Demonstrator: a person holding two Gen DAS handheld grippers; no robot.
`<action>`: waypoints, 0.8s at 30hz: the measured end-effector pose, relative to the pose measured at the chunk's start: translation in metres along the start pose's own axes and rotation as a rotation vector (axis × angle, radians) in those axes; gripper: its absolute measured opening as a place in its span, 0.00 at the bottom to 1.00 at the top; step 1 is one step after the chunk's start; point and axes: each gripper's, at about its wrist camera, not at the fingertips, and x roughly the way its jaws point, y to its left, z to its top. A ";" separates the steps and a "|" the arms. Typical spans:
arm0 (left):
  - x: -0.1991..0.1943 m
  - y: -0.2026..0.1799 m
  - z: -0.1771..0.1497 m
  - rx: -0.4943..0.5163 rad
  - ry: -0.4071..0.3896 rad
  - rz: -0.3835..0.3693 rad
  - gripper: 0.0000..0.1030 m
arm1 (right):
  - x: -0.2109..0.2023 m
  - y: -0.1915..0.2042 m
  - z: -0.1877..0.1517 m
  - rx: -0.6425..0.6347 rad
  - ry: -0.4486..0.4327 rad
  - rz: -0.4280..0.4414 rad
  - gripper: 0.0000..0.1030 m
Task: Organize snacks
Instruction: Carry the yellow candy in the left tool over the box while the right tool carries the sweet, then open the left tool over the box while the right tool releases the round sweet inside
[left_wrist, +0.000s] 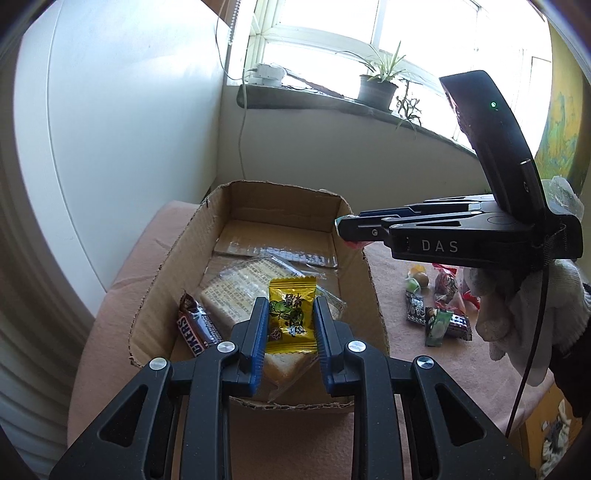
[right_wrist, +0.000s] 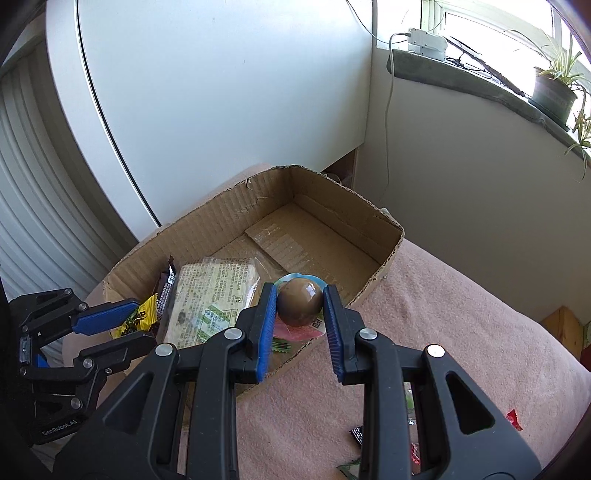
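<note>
So we're hovering over the pink tablecloth (right_wrist: 461, 314), left gripper (left_wrist: 290, 317) clamping a yellow packet (left_wrist: 291, 314), right gripper (right_wrist: 300, 306) clamping a brown ball snack (right_wrist: 299, 301), windowsill plant (left_wrist: 378, 83) sitting at one o'clock.

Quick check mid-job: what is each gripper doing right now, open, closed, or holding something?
Left gripper: closed on the yellow snack packet, over the cardboard box.
Right gripper: closed on the brown jelly cup, also over the box.

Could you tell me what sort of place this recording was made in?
Most likely a room in a home. A windowsill carries a potted plant, and the cardboard box of snacks sits on a surface under a pink cloth, not a workbench.
</note>
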 end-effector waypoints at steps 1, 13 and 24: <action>0.001 0.001 0.000 -0.002 0.001 0.001 0.22 | 0.003 0.000 0.001 0.003 0.001 0.002 0.26; -0.001 0.006 0.001 -0.013 0.004 0.020 0.23 | 0.018 0.010 0.006 0.003 0.015 0.015 0.26; -0.009 0.003 0.003 -0.014 -0.017 0.038 0.52 | 0.004 0.013 0.008 0.000 -0.029 -0.002 0.62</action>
